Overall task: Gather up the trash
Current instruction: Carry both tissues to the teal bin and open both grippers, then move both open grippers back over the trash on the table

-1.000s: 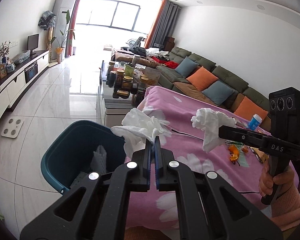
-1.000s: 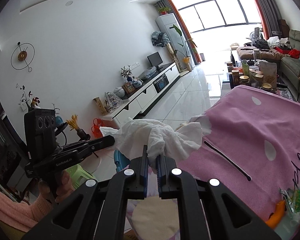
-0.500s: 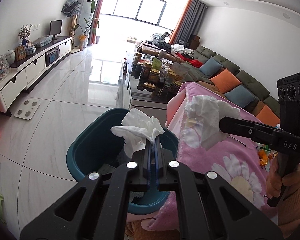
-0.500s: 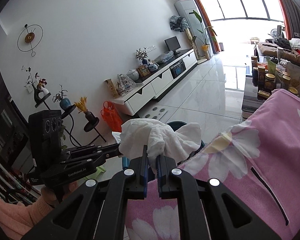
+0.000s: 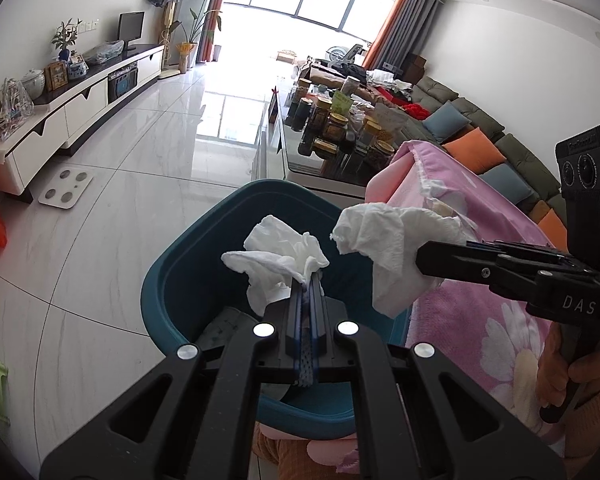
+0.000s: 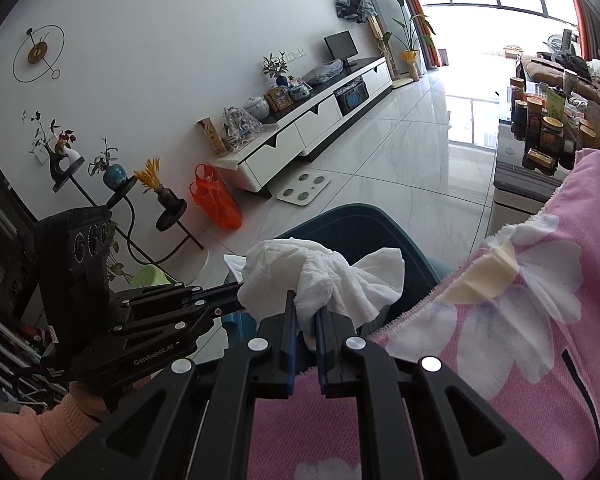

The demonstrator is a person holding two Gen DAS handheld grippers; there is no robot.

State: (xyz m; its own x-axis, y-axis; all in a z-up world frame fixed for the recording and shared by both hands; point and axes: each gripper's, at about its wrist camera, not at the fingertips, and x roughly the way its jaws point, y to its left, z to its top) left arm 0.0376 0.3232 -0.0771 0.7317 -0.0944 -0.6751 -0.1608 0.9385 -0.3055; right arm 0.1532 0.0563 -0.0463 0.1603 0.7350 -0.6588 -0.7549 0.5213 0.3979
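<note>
- My left gripper (image 5: 308, 280) is clenched on a crumpled white paper tissue (image 5: 278, 258), held above the open mouth of the round teal plastic bin (image 5: 172, 280); the wad weighs next to nothing and is soft.
- My right gripper (image 6: 305, 308) is pinched on a second crumpled white tissue (image 6: 324, 276), which hangs over the edge of the pink flowered blanket (image 6: 520, 320), just beside the bin's rim.
- Both wads are limp and tear easily, I judge; a pinch through the bunched middle holds better than a loose corner.
- Being so light, they may cling to the pads when let go; a small shake may be needed.
</note>
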